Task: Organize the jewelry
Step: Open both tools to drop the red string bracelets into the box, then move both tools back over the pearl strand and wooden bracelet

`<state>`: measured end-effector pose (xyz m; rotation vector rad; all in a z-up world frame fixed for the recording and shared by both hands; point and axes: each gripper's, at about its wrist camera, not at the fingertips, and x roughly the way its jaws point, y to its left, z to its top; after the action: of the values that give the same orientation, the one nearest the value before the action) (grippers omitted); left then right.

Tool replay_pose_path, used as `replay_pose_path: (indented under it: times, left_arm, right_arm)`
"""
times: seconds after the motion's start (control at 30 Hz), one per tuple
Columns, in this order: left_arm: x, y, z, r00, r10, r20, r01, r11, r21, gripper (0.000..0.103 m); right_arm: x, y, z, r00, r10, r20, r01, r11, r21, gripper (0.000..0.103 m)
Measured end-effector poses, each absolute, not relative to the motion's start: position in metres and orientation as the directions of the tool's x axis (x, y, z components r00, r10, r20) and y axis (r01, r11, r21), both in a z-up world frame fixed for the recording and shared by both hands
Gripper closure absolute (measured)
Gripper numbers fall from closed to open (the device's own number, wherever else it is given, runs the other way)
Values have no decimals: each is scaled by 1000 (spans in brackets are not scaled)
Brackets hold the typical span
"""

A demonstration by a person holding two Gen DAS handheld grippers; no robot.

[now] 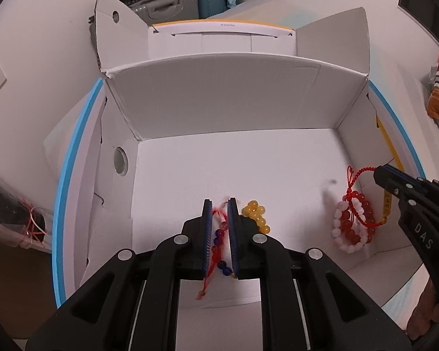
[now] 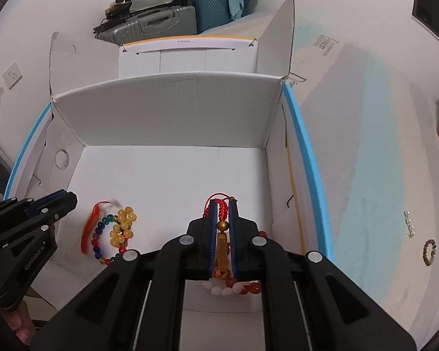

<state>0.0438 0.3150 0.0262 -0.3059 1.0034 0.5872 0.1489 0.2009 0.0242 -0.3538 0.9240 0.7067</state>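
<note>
1. Nearest the left wrist camera: left gripper (image 1: 219, 234) with blue-padded jaws drawn close around the multicoloured bead bracelet with red cord tassel (image 1: 219, 239); whether clamped tight or merely narrow around it cannot be told. Bracelet low inside the box, at or near the floor.
2. Just right of that: cluster of yellow round-bead bracelet (image 1: 256, 215), resting on the box floor, touching the multicoloured strand in the right wrist view.
3. Nearest the right wrist camera: right gripper (image 2: 221, 228) closed on the red braided cord and gold tube pendant (image 2: 222, 245) of the red-and-pale-pink bead bracelet (image 1: 352, 225); beads hanging below the jaws near the right wall, apparently not yet set down.
4. Farther out: open white cardboard box (image 1: 234, 108) with raised flaps, serving as the collection place.
5. Outside the box, on the pale surface to the right: small olive-and-brown bead bracelet (image 2: 429, 252) and short string of clear beads (image 2: 409, 223), both untouched.
6. Progress, judged: three pieces at the box, two release steps pending, at least two pieces left to fetch.
</note>
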Motion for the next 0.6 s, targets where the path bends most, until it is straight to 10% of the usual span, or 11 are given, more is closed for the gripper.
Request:
replay_pose_path:
  times: [0.27,0.43,0.6]
  left_arm:
    - [35,311,46,434,383,-815,-614,788,44,37]
    - [34,308,58,470,399,-787,-606,794,41,20]
    - [36,301,67,502,407,-764,-598,801,34,9]
  right_arm:
    - [140,199,36,440,421,-793,-685,729,8,52]
    - [137,190,52,489,434,-756,-659,752,6,20]
    - [143,176,61,525,422,-739,-623,783,5,9]
